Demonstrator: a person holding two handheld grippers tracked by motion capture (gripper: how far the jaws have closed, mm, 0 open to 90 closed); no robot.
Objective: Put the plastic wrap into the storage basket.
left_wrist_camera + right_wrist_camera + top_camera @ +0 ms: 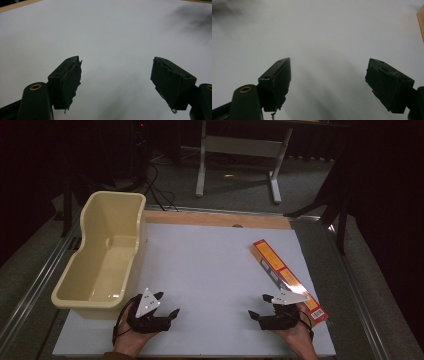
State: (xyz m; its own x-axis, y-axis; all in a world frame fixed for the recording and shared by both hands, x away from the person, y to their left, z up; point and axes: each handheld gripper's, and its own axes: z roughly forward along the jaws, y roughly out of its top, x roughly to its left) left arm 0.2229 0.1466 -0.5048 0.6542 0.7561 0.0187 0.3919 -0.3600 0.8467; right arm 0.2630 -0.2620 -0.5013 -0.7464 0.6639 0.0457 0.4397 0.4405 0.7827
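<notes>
Both hand-held grippers (166,304) (260,306) wide open — empty

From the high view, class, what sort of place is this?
Probably a lab or workshop set up for recording handling tasks: a white work table with a cream plastic tub, a hand-held left claw, and a desk frame behind.

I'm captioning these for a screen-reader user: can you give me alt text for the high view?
Two black hand-held grippers, left and right, rest open on a white table, holding nothing. A long orange cardboard box lies beside the right one, and an empty cream plastic tub sits at the table's left edge.
</notes>
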